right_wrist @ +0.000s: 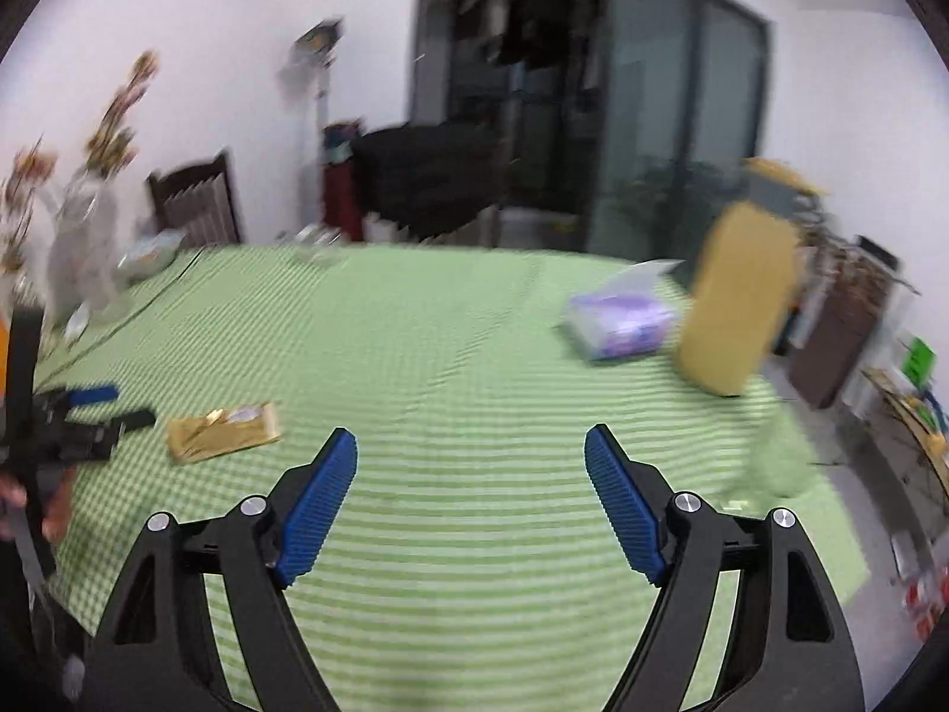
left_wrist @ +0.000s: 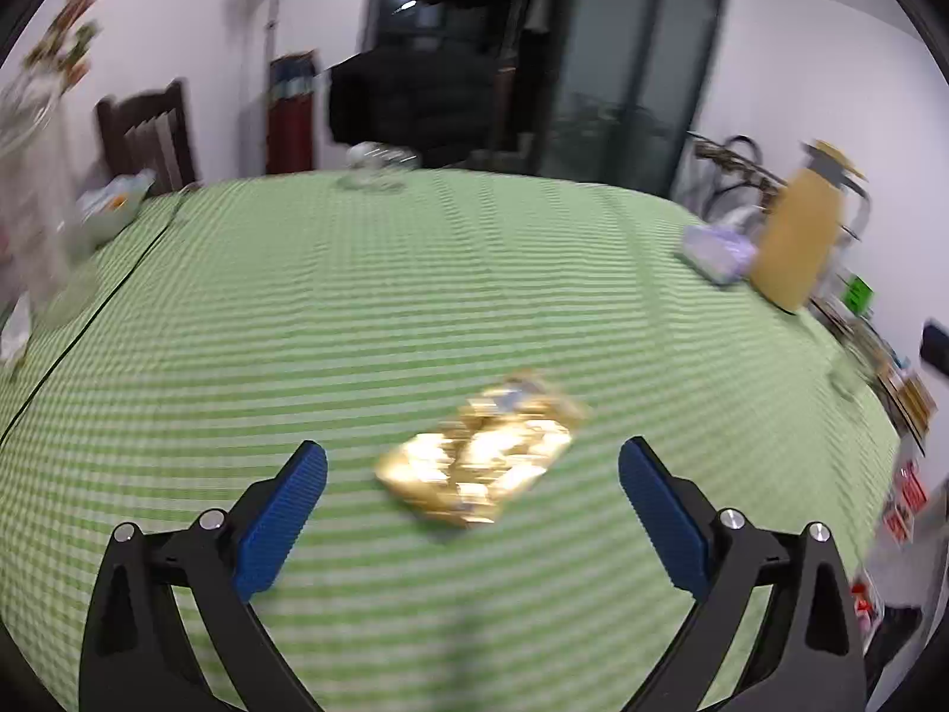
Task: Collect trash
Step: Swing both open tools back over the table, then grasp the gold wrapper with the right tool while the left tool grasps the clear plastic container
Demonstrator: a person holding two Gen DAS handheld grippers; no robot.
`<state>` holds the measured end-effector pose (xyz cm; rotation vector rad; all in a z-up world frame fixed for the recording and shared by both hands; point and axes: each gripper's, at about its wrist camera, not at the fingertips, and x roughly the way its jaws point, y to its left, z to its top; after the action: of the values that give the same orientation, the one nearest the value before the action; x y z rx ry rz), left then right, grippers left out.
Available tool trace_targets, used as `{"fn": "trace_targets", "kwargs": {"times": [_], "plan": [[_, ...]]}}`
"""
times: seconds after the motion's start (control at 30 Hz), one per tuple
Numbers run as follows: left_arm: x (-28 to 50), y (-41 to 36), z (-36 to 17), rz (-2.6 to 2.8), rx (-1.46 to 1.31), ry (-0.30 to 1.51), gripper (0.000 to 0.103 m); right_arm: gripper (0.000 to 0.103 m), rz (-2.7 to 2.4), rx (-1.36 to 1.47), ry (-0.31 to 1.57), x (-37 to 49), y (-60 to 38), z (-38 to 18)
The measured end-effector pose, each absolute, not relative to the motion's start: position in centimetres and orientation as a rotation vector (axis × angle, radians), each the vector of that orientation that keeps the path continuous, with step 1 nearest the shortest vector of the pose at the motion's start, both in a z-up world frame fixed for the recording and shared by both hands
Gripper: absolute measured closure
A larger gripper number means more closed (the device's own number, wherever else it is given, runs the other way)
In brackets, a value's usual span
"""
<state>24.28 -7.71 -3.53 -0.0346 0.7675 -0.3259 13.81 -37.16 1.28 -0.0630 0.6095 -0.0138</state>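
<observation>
Both grippers, the left gripper (left_wrist: 473, 452) and right gripper (right_wrist: 471, 440), gape wide and empty over the green checked tablecloth (left_wrist: 415, 273), the gold wrapper (left_wrist: 480, 457) lying flat just beyond the left one's fingertips.

Both wrist views angled down, close over the green-checked cloth-covered table (left_wrist: 415, 273), facing the dark glass doors (right_wrist: 682, 136); shared: crumpled gold foil wrapper (left_wrist: 480, 451), yellow jug (right_wrist: 741, 308).

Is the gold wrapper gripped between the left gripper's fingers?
No. The wrapper lies flat on the tablecloth, ahead of the open left gripper, touching neither finger.
</observation>
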Motion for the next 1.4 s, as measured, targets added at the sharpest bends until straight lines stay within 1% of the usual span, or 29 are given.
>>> {"fn": "trace_targets", "kwargs": {"times": [0.2,0.37,0.43,0.47,0.5,0.53,0.57,0.63,0.67,0.7,0.8,0.93,1.07,1.17,1.27,1.4], "plan": [[28.2,-2.6,-4.1,-0.252,-0.086,0.749,0.007,0.027,0.213,-0.086,0.759,17.9,-27.3,-4.5],[30.3,1.0,-4.8,-0.199,-0.135,0.759,0.007,0.027,0.309,-0.205,0.804,20.5,-19.0,-7.6],[30.4,2.0,-5.2,-0.194,-0.150,0.762,0.007,0.029,0.337,-0.241,0.805,21.5,-16.7,-8.5],[30.5,2.6,-5.5,-0.187,-0.161,0.770,0.007,0.037,0.348,-0.253,0.814,21.9,-15.7,-8.9],[30.5,2.8,-5.6,-0.182,-0.165,0.776,0.007,0.049,0.356,-0.266,0.837,22.5,-14.9,-9.4],[30.4,3.2,-5.7,-0.178,-0.166,0.784,0.007,0.054,0.361,-0.273,0.860,22.9,-14.3,-10.1],[30.3,3.4,-5.6,-0.176,-0.158,0.785,0.007,0.062,0.365,-0.275,0.887,23.5,-13.9,-10.7],[30.1,3.9,-5.0,-0.177,-0.095,0.768,0.007,0.070,0.374,-0.249,0.886,24.1,-14.1,-10.8],[30.1,4.0,-4.4,-0.178,-0.052,0.754,0.007,0.078,0.382,-0.229,0.893,24.5,-14.5,-10.8],[30.1,4.2,-3.8,-0.176,-0.020,0.740,0.007,0.093,0.389,-0.214,0.897,24.9,-14.7,-10.8],[31.3,4.7,-2.3,-0.195,0.002,0.718,0.007,0.102,0.376,-0.178,0.890,25.9,-15.6,-10.4],[34.7,4.7,-1.4,-0.197,-0.045,0.761,0.007,0.102,0.344,-0.163,0.827,27.4,-17.7,-8.4],[39.8,3.8,-0.7,-0.279,-0.129,0.769,0.007,0.102,0.304,-0.146,0.770,30.1,-21.0,-6.4],[45.3,1.8,-1.0,-0.330,-0.103,0.793,0.007,0.102,0.285,-0.144,0.742,31.2,-23.2,-5.2],[52.6,-1.1,-1.1,-0.311,-0.039,0.813,0.007,0.102,0.252,-0.149,0.715,32.1,-25.5,-4.1],[60.8,-3.4,-0.7,-0.351,-0.109,0.801,0.007,0.102,0.209,-0.130,0.680,33.3,-28.7,-2.8]]}}
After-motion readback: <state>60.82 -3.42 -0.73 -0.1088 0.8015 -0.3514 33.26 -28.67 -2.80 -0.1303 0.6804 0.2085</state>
